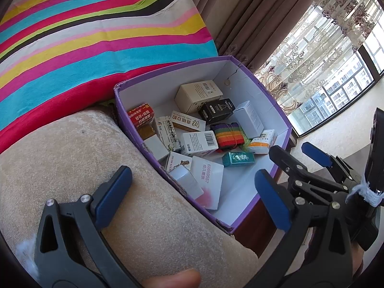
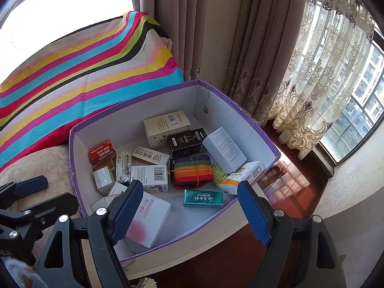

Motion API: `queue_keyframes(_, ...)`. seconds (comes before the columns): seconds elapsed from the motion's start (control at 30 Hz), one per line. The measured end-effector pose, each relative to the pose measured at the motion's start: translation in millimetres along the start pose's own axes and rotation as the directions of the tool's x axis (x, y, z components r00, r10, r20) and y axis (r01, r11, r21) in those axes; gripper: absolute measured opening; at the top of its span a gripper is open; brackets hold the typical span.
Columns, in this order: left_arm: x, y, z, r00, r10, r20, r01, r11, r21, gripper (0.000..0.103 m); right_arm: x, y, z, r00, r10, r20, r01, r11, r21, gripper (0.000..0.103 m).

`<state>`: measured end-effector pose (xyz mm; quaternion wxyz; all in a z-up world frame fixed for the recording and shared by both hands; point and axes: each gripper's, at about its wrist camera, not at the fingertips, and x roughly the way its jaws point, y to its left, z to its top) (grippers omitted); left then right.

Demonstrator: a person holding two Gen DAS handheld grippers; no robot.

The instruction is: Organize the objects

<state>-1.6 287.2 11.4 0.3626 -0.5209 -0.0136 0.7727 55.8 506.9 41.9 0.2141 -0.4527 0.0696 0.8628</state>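
On the far left I see the striped cloth lying over the sofa, whose beige arm comes next. My left gripper hangs above this arm and the near edge of the box. Its jaws stand wide apart and nothing is between the blue pads.

The box is purple outside and white inside, with no lid. It stands just beside the sofa arm, on a dark red wooden surface. Inside, many small packs lie mixed together. At the left there is a red pack, near the front a white carton with a pink spot. In the middle I see a barcode pack and a rainbow strap, which touches a black pack behind it. A cream pack is at the back. In front lies a teal pack, well apart from the walls. To the right a white pack leans tilted, beside an orange-and-white pack.

My right gripper hangs over the front wall of the box, jaws open, holding nothing. On the far right are the curtain and the window.
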Motion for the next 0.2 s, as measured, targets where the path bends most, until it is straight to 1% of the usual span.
queue_keyframes(0.2, 0.2, 0.3, -0.4, 1.0, 0.001, -0.002, -0.001, 1.0, 0.002, 0.102, 1.9, -0.3, -1.6, 1.0, 0.001, -0.005, -0.001, 1.0, 0.002, 0.082)
